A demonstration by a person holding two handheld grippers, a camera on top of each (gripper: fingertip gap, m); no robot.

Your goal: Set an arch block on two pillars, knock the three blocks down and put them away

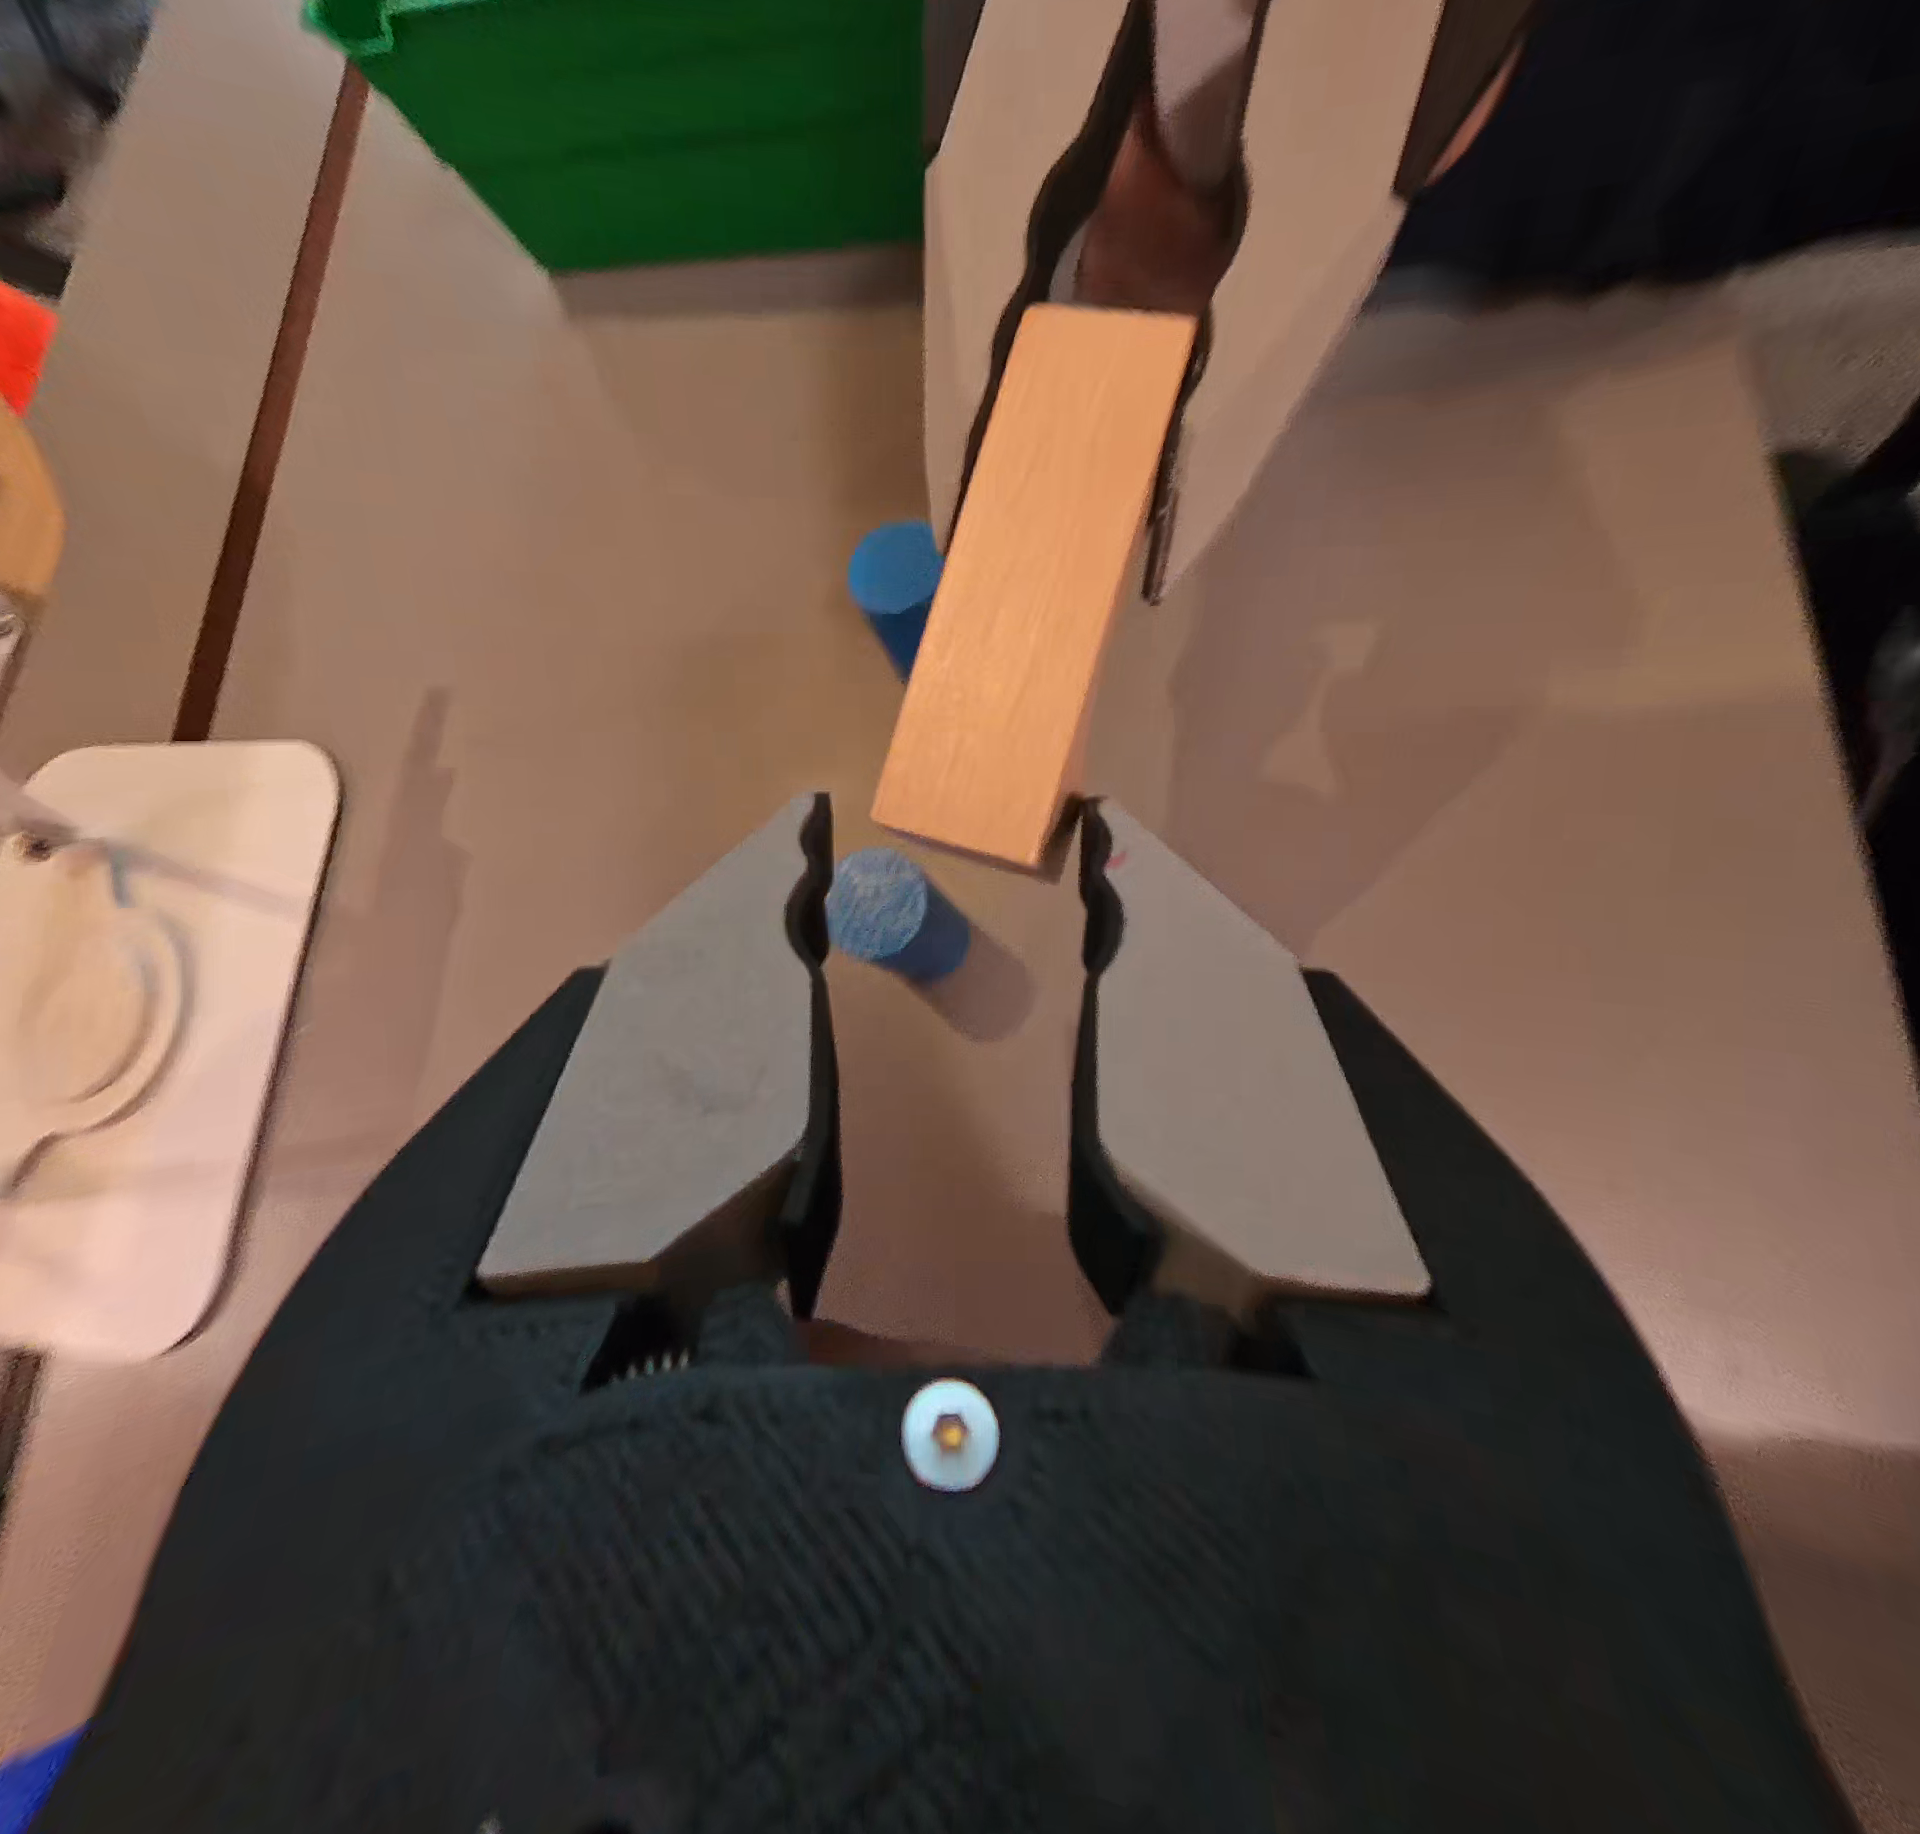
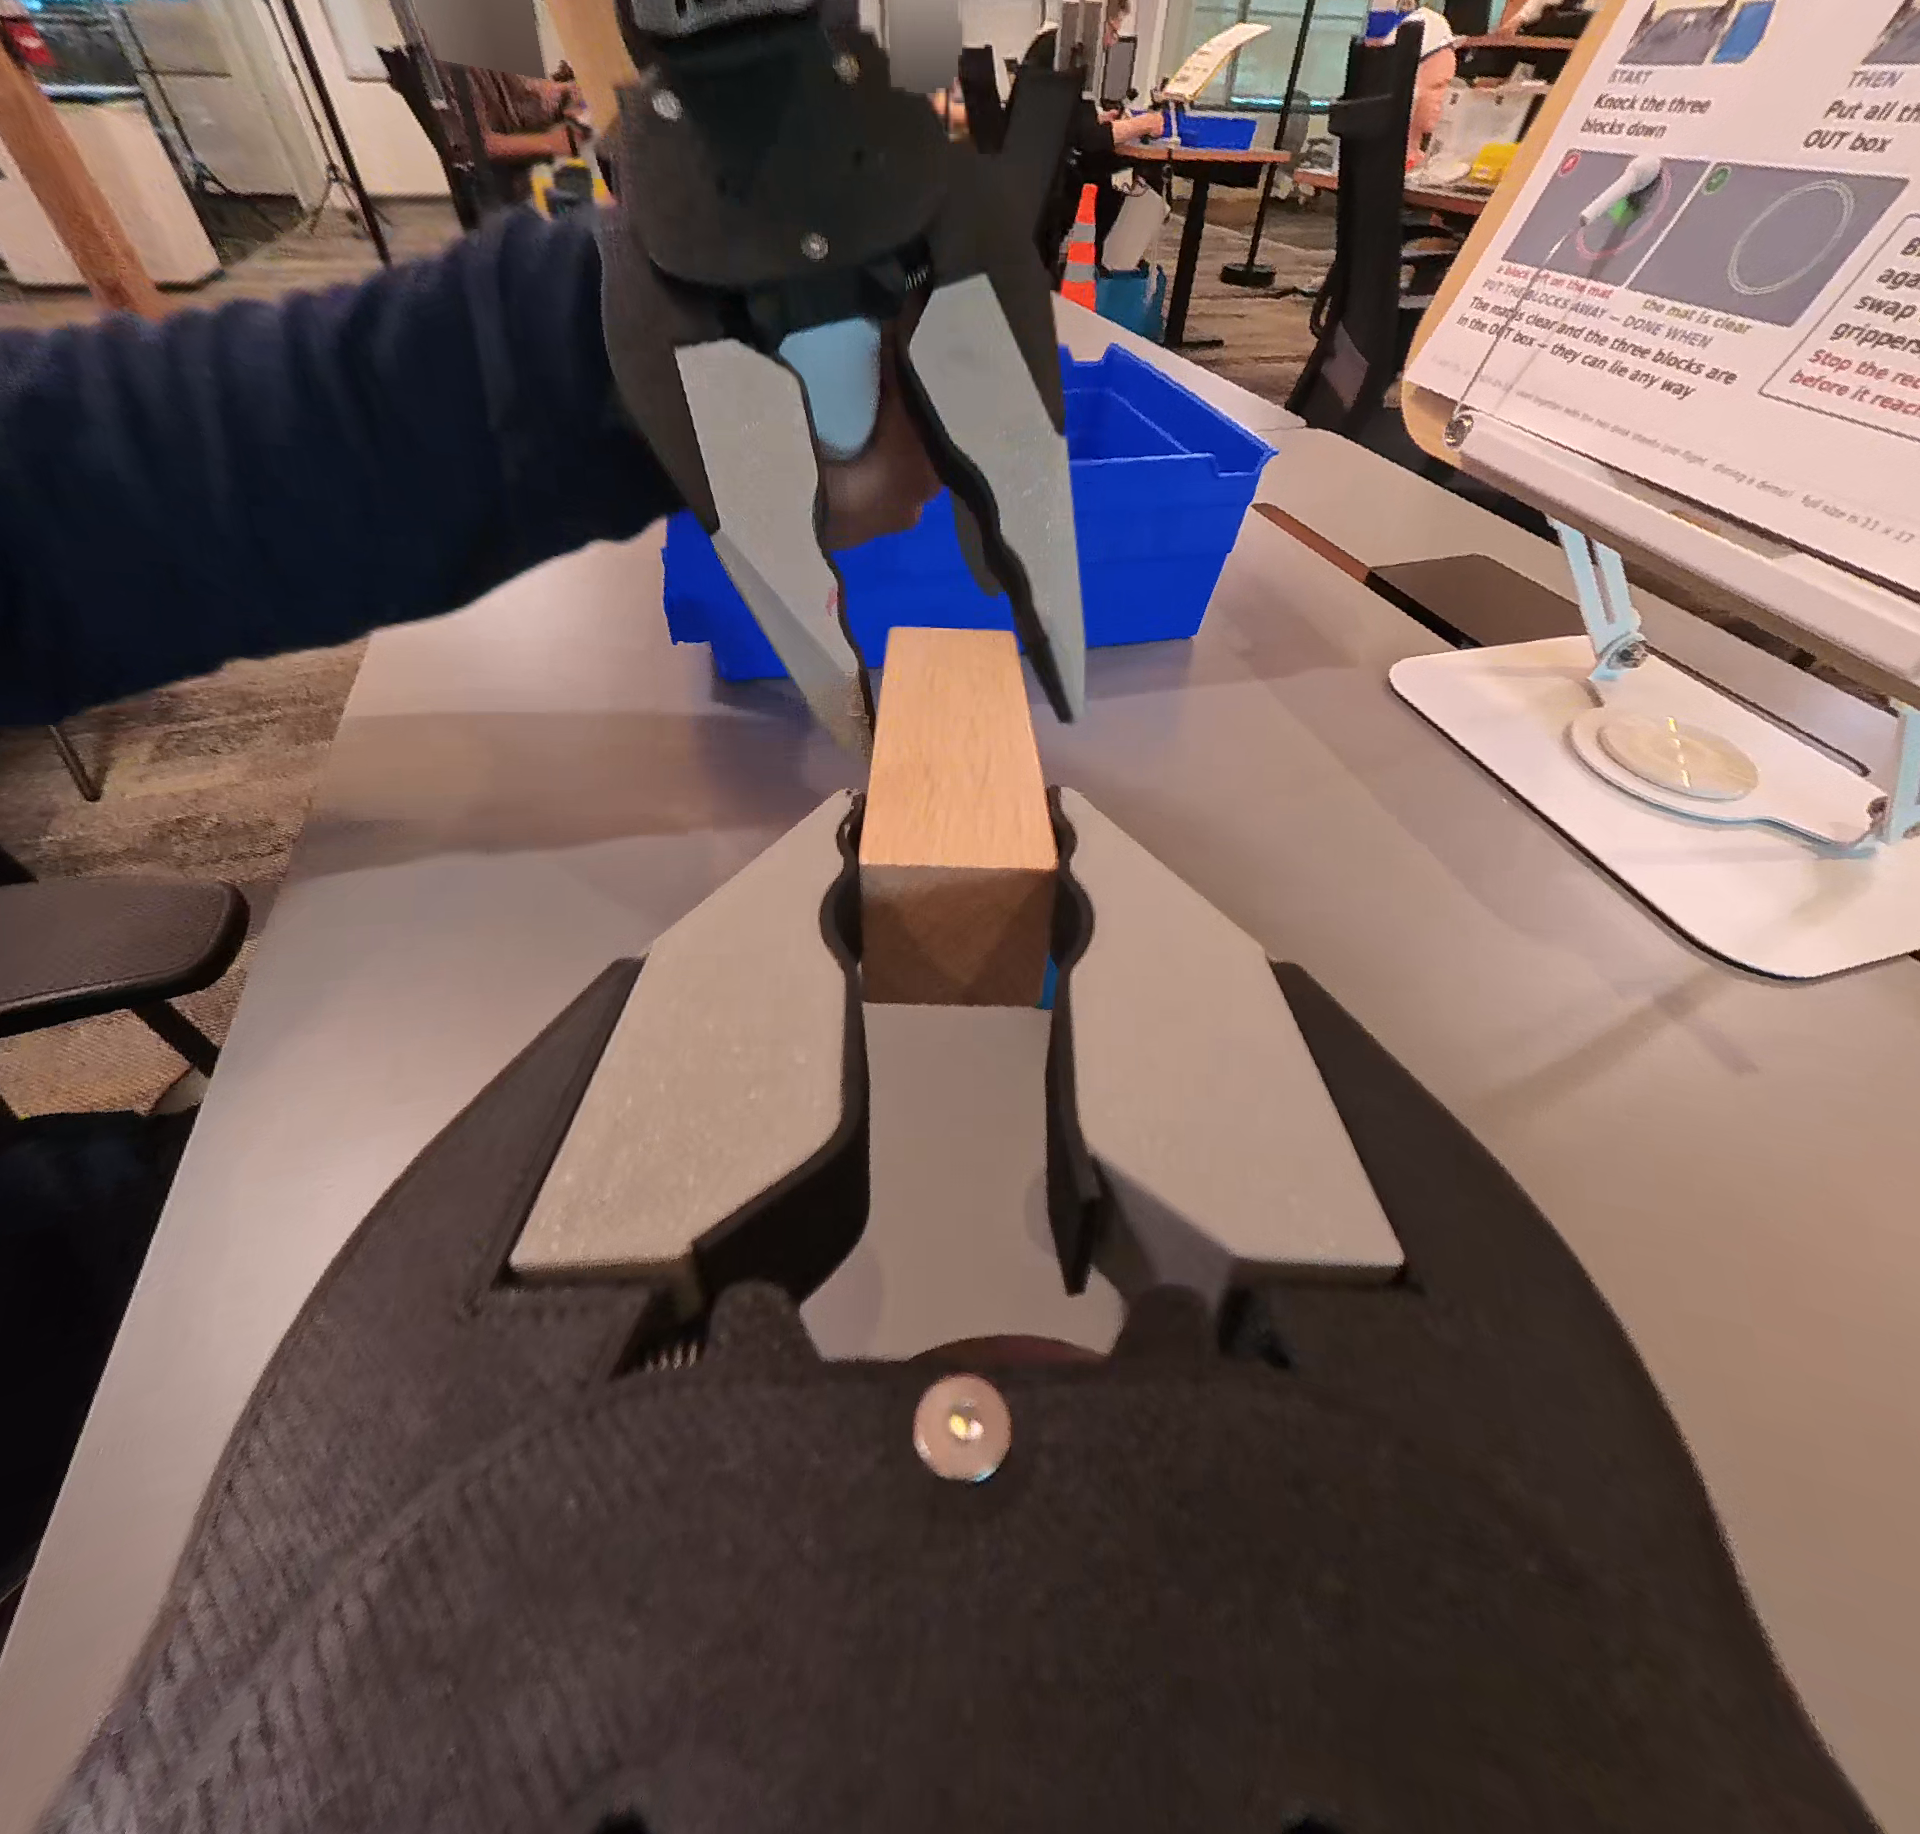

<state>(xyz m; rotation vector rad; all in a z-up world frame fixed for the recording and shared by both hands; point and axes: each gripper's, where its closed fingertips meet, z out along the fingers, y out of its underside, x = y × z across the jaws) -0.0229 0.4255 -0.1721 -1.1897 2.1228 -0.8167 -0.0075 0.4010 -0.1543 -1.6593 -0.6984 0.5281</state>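
Right jaws clamp the arch block [image 2: 954,828]; left jaws gape beside it.

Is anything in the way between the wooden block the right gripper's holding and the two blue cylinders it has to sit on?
Nothing visible blocks it. The long wooden arch block, gripped at its far end by the right gripper, hangs above the two upright blue cylinder pillars. The open left gripper flanks its near end.

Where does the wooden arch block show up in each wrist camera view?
Left wrist view: wooden arch block runs up the centre, from the near left claw to the far right claw.
Right wrist view: centre, near end between the right claw's fingers.
Shared landmark: the grey table.
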